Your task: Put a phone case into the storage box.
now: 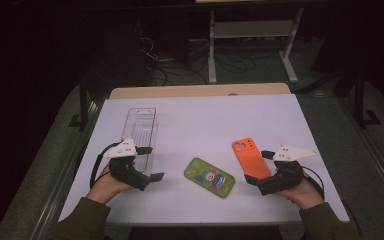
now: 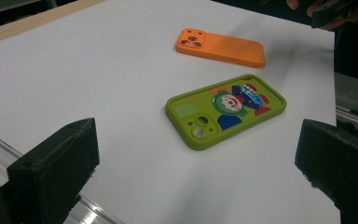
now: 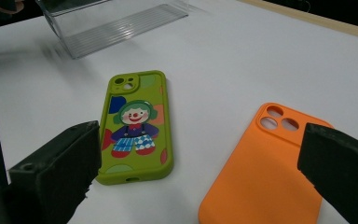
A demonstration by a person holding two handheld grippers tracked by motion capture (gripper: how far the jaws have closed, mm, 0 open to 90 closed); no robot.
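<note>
A green phone case with a clown picture (image 1: pixel 209 177) (image 2: pixel 225 108) (image 3: pixel 134 124) lies face down on the white table top (image 1: pixel 195 120), near its front middle. An orange phone case (image 1: pixel 250 157) (image 2: pixel 221 46) (image 3: pixel 265 171) lies just to its right. A clear plastic tray (image 1: pixel 140 136) (image 3: pixel 113 21) stands at the left. My left gripper (image 1: pixel 149 163) (image 2: pixel 200 175) is open beside the tray's near end, nothing between its jaws. My right gripper (image 1: pixel 259 167) (image 3: pixel 200 175) is open at the orange case's near right corner, jaws to either side of it without touching.
A wooden strip (image 1: pixel 200 91) edges the table's far side. Beyond it are a white shelf frame (image 1: pixel 252 35) and cables on the dark floor. Bare white surface lies between the tray and the cases and across the back half.
</note>
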